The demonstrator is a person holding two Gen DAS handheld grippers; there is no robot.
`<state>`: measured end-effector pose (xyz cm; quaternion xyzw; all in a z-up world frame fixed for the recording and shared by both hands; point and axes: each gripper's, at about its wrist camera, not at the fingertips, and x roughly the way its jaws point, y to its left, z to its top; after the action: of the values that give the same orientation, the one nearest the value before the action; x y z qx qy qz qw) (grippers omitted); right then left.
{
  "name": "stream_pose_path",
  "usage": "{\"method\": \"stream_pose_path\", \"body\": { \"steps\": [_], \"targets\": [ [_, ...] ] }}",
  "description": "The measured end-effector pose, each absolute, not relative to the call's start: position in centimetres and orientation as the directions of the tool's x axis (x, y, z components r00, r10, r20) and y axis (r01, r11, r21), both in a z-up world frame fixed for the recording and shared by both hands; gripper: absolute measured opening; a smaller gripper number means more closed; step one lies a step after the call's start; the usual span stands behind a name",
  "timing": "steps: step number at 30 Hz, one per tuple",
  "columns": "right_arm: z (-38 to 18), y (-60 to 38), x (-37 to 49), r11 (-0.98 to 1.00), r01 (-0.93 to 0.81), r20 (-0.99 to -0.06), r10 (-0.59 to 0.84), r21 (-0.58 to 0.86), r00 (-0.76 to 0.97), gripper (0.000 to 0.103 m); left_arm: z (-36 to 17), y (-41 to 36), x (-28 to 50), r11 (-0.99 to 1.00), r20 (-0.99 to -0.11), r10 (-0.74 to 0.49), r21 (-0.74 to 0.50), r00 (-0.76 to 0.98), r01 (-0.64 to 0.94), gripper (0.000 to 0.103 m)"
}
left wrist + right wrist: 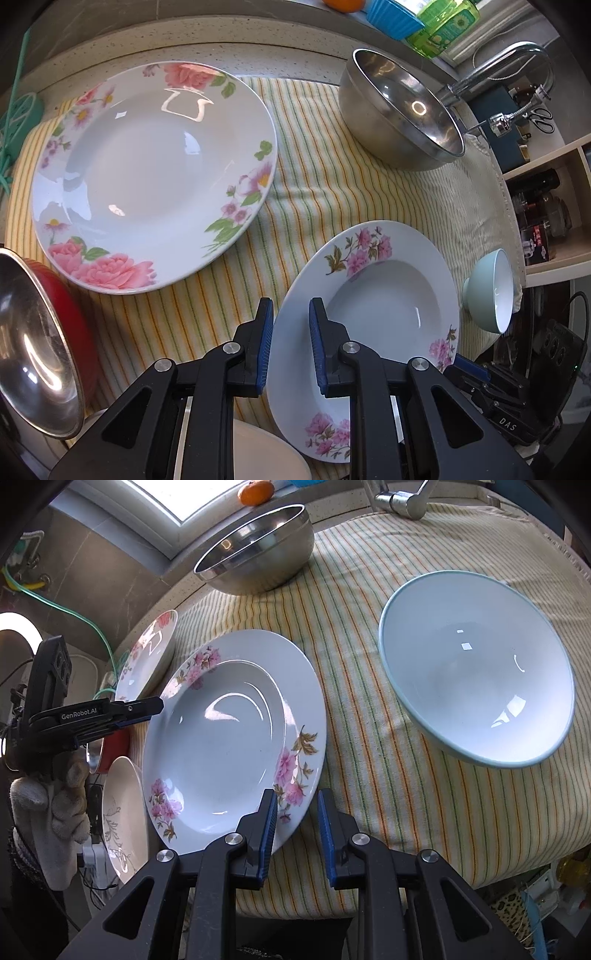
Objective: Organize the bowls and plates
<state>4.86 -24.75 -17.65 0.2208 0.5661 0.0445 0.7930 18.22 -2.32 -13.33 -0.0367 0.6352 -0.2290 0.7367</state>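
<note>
1. Yellow striped cloth (325, 192) covers the counter; everything sits on it, likely as padding under the crockery.
2. Large white plate with pink rose rim (147, 177) lies flat, far left, well apart from the rest. Judgement: it's the stack base.
3. Steel mixing bowl (402, 118) sits far right near the tap, untouched.
4. White deep plate with purple-pink flowers (229, 738) is near centre. Both claws flank it at opposite rims, so probably a two-handed lift.
5. Pale blue ceramic bowl (476, 668) sits right of that plate, apart from it, upright.
6. Left gripper (291, 343): jaws parted, straddling the plate's left rim, not clamped.
7. Right gripper (295, 830): jaws parted, left finger over the near rim; can't tell if touching.
8. Far left: second steel bowl in a red dish (40, 354), already nested.
</note>
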Motion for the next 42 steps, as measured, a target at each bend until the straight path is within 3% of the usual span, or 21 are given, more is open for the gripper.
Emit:
{"method": "stream_pose_path", "body": {
  "steps": [42],
  "targets": [
    [-17.7, -26.1, 0.8, 0.907, 0.188, -0.901, 0.313, 0.377, 0.299, 0.02, -13.1, -7.2, 16.2, 0.871, -0.923, -0.379, -0.332, 0.066, 0.361, 0.018]
  ]
}}
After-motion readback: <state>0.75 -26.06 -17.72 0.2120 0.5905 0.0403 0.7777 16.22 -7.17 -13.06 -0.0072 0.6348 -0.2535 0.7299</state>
